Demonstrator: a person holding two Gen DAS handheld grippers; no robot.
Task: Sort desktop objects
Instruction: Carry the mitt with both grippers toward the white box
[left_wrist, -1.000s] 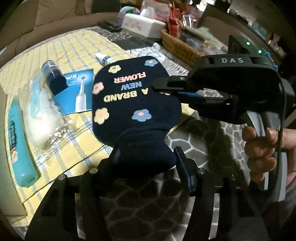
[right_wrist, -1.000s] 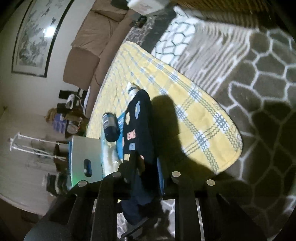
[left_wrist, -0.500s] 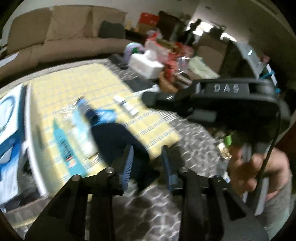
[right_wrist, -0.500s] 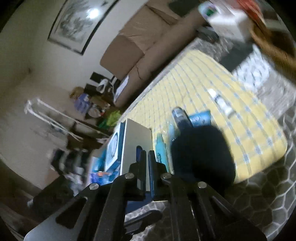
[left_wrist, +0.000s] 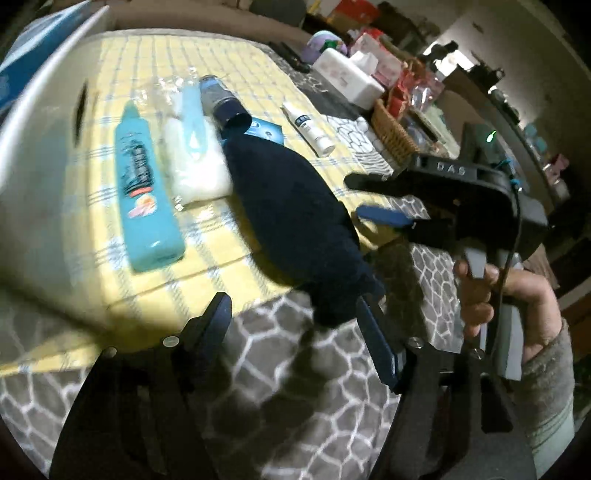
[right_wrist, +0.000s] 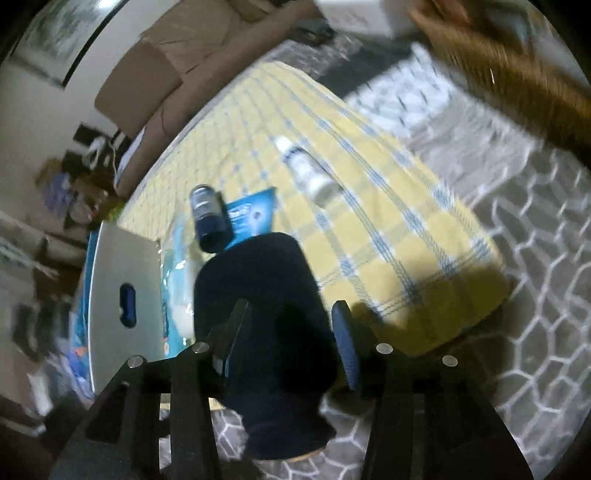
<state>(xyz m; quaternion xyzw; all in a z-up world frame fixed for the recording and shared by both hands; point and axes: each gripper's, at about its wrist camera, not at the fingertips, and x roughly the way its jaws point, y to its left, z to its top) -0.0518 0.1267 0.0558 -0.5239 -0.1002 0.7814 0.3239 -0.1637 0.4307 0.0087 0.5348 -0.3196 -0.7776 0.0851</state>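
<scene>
A dark navy fabric pouch (left_wrist: 295, 218) lies on the yellow checked cloth (left_wrist: 147, 59), its plain side up; it also shows in the right wrist view (right_wrist: 266, 295). My left gripper (left_wrist: 295, 314) is open, its narrow end near the right finger. My right gripper (right_wrist: 291, 332) is open and hovers just above the pouch; it also shows in the left wrist view (left_wrist: 373, 199). On the cloth lie a teal tube (left_wrist: 144, 188), a clear bag of white stuff (left_wrist: 192, 155), a dark blue bottle (left_wrist: 225, 103), a blue toothbrush leaflet (left_wrist: 266, 131) and a small white tube (left_wrist: 308, 129).
A white storage box (right_wrist: 122, 299) stands left of the cloth. A wicker basket (left_wrist: 391, 136), a tissue box (left_wrist: 347, 74) and clutter sit at the back right. Grey honeycomb-patterned covering (left_wrist: 295, 387) lies around the cloth.
Both grippers have let go of the pouch and opened. The pouch now lies on the cloth with its plain side up; its flower print no longer shows.
</scene>
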